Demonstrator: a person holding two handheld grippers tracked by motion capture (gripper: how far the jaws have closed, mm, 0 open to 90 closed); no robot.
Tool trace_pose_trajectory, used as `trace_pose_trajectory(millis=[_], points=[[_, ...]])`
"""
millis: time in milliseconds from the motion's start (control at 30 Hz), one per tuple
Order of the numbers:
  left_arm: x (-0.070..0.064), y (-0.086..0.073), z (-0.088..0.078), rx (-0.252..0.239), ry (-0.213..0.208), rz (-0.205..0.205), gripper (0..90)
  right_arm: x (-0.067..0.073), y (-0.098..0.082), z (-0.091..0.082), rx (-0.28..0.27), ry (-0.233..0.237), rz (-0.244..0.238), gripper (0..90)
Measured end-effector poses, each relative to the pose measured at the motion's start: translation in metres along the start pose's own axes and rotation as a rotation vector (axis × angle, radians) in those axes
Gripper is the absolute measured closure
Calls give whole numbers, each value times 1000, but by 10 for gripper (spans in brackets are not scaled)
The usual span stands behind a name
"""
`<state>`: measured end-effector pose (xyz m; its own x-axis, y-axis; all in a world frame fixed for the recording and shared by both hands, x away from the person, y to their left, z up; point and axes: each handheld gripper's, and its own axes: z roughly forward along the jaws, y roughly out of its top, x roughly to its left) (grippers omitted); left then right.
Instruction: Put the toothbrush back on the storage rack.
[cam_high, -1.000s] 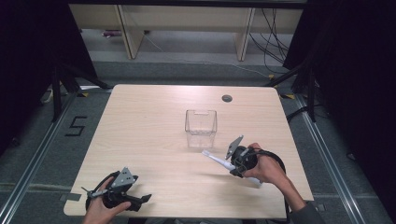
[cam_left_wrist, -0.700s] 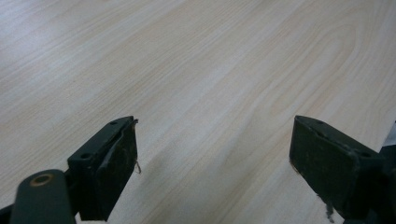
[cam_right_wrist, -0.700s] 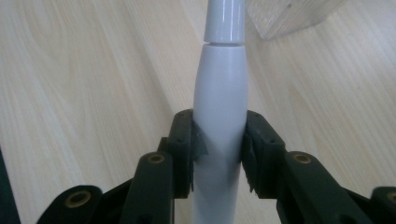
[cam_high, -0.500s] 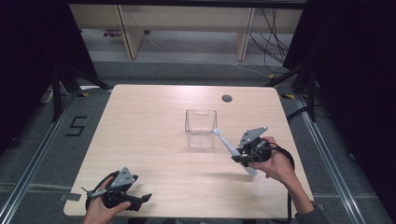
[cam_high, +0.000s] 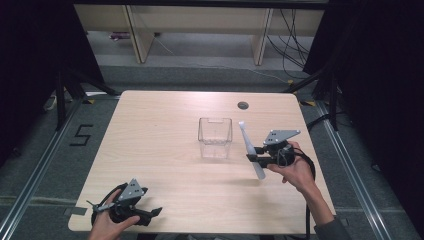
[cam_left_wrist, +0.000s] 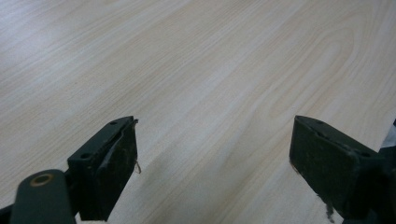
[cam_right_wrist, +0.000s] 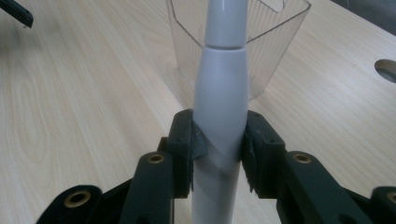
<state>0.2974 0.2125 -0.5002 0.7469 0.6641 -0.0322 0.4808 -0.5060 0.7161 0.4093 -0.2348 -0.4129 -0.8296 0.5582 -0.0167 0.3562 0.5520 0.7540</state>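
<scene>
High view first: the clear plastic cup (cam_high: 215, 137) stands upright near the middle of the wooden table (cam_high: 150, 130), and the right gripper (cam_high: 256, 154) sits just off its 3 o'clock side, lifted clear of the tabletop. Its jaws are clamped on a white electric toothbrush (cam_high: 248, 148), pinched around the thick handle with the slim neck and head pointing toward 12 o'clock and the butt end hanging toward 6 o'clock. Gripping the fat part low on the body leaves the narrow end free, which I judge suits lowering or tipping the brush into the cup. The head stands beside the cup's rim at about its 2 o'clock, not over the opening.

Right gripper view bears this out: both black pads press on the toothbrush's (cam_right_wrist: 219, 93) pale grey handle, and the cup's (cam_right_wrist: 275, 51) transparent ribbed wall rises straight behind it, so the tool is lined up with the container but apart from it.

At the table's 7 o'clock corner the left gripper (cam_high: 150, 214) rests low by the front edge, well apart from the cup. Left gripper view shows its jaws spread wide over bare wood grain with nothing between them, parked out of the way while the other hand works.
</scene>
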Motion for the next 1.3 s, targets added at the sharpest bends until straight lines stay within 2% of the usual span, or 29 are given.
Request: trace_pose_trajectory(millis=[133, 167, 233, 367, 400, 433, 467, 500, 567, 600, 633, 767, 800, 967, 1000, 1100, 1200, 1233, 1267, 1300], points=[[0, 0, 0, 0, 0, -1, 149, -1, 4, 0, -21, -11, 5, 670], [0, 0, 0, 2, 0, 3, 149, 0, 5, -1, -14, -16, 29, 670], [-1, 0, 0, -5, 0, 0, 149, -2, 8, 0, -25, -24, 3, 670], [-1, -1, 2, -10, -12, -9, 149, -2, 13, 2, -40, -17, 17, 670], [0, -1, 1, 8, 0, 5, 149, -2, 14, 2, -44, -13, 19, 670], [-1, -1, 2, -7, -1, -12, 149, -4, 16, 4, -48, -6, 8, 670], [-1, -1, 2, -7, -1, -13, 149, -5, 17, 4, -57, -26, -5, 670], [-2, -1, 2, -16, -9, -18, 149, -4, 18, 5, -54, -24, 15, 670], [-1, 0, 1, -11, -1, -15, 149, -5, 21, 5, -60, -22, 14, 670], [-2, 0, 2, -22, -5, -28, 148, -5, 22, 5, -66, -29, 10, 670], [-1, -1, 2, -15, -1, -22, 148, -6, 24, 5, -66, -24, -3, 670], [-2, -1, 2, -18, -3, -24, 148, -7, 29, 7, -90, -29, 11, 670], [-2, -1, 2, -14, -2, -21, 148, -7, 31, 6, -76, -28, 9, 670], [-1, -1, 2, -13, -2, -19, 149, -7, 38, 8, -100, -28, 8, 670], [-1, -1, 2, -12, -2, -17, 148, -7, 40, 7, -90, -19, 12, 670], [-1, -1, 1, -7, -2, -13, 149, -9, 44, 8, -95, -29, 3, 670], [1, -1, 1, 6, 1, 3, 149, -9, 47, 8, -101, -21, 15, 670], [0, -1, 2, 3, -2, -3, 148, -8, 48, 9, -111, -25, 29, 670], [0, -1, 2, 5, -1, -2, 149, -10, 50, 9, -115, -32, 4, 670], [0, -1, 2, 9, -1, 2, 149, -10, 51, 8, -110, -30, 6, 670]])
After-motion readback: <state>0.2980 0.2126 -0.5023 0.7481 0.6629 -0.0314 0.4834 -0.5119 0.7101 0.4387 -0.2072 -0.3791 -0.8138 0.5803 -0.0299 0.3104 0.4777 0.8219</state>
